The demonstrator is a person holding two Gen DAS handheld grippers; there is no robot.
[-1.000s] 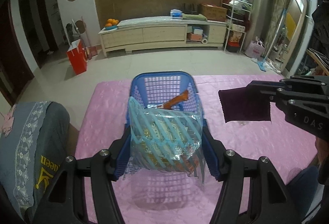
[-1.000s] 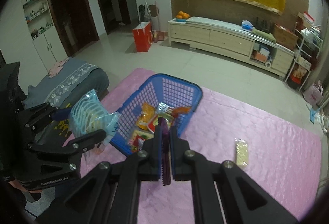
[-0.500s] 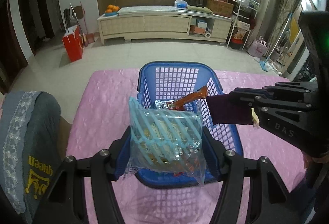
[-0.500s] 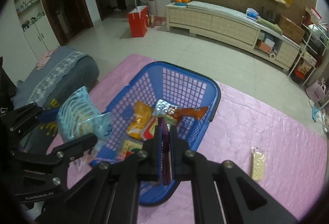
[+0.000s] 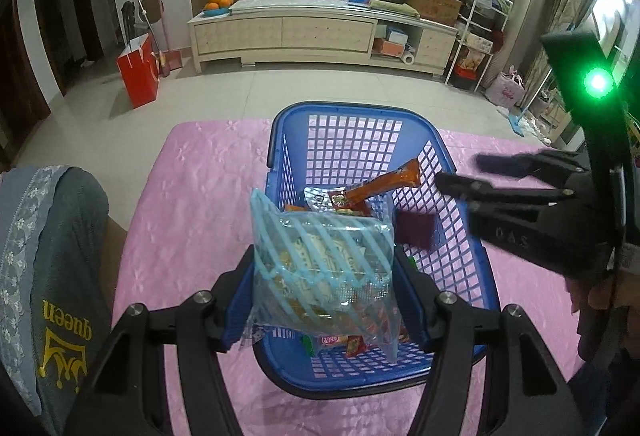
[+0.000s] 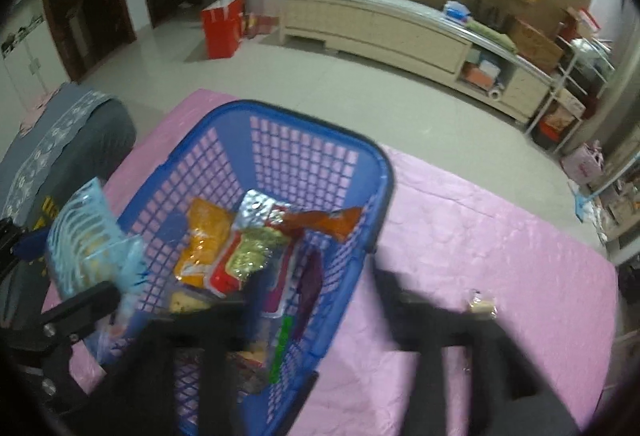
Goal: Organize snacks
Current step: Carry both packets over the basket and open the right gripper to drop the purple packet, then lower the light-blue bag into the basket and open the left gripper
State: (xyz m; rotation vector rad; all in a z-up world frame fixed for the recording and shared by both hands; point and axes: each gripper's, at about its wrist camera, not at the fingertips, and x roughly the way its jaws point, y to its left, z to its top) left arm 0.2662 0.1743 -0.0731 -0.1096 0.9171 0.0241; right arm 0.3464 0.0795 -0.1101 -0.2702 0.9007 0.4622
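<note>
Pink quilted tablecloth (image 5: 192,196) at centre; beige tiled floor and long cream sideboard (image 5: 320,32) above. Left gripper (image 5: 324,288) clamps a striped snack bag (image 5: 320,268); right gripper (image 6: 316,296), just spread, holds nothing above the blue basket (image 6: 376,164).

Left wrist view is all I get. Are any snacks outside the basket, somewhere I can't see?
Observer: Yes, one small clear packet lies on the pink cloth, to the right of the blue basket.
Operator: And what is hidden behind the striped bag I'm holding?
Observer: A yellow-orange packet lies on the basket floor, next to a red one.
</note>
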